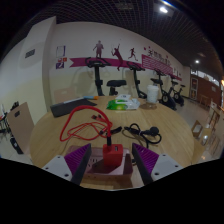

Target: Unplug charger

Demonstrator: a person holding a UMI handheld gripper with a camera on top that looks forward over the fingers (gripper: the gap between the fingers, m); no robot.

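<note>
A red charger (108,153) stands plugged into a white socket block (108,172) on a round wooden table (60,140). Its red cable (75,125) loops away to the left over the tabletop. My gripper (111,152) is open. The charger and the block stand between the purple pads (79,158), with a gap at each side. The block rests on the table.
Black cables (136,130) lie just beyond the fingers to the right. Farther back are a green-and-white packet (122,102), a white jug (152,94) and a dark flat item (75,105). A chair (18,125) stands left of the table. Exercise machines line the far wall.
</note>
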